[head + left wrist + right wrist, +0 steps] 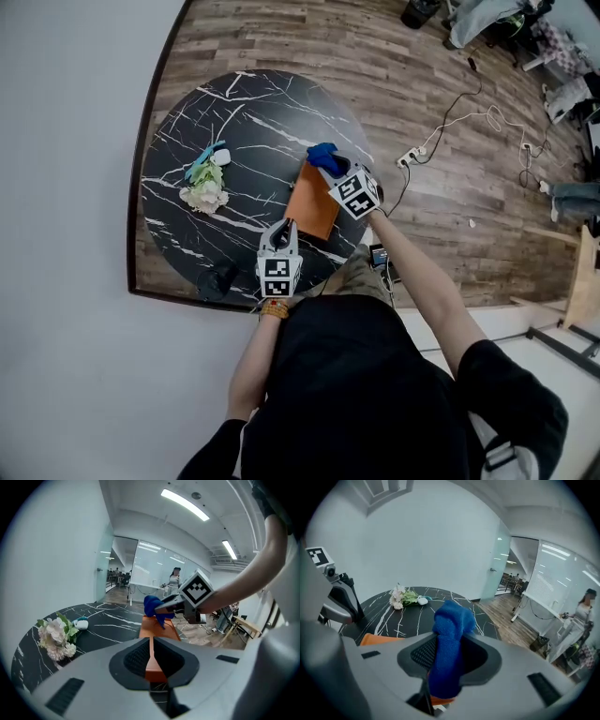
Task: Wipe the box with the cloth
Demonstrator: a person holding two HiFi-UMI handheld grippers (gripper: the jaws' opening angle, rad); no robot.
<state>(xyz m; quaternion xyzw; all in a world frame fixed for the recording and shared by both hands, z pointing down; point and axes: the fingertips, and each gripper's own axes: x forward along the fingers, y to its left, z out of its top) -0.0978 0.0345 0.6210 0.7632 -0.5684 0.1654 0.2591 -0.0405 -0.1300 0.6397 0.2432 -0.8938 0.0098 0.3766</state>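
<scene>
A flat orange box [314, 204] lies on the round black marble table [253, 112], toward its right side. My right gripper [329, 170] is shut on a bunched blue cloth [322, 152] and holds it over the box's far end. In the right gripper view the cloth [451, 620] fills the gap between the jaws. My left gripper [284, 231] is shut at the box's near end. In its own view, orange shows in the thin slit between the jaws; whether they pinch the box [157, 626] I cannot tell. That view also shows the cloth [152, 605] hanging just above the box.
A bunch of pale flowers [206, 195] and a small white and teal thing [217, 157] lie on the table's left half. A dark object [217, 278] sits near the front edge. A power strip with cables [412, 157] is on the wooden floor to the right.
</scene>
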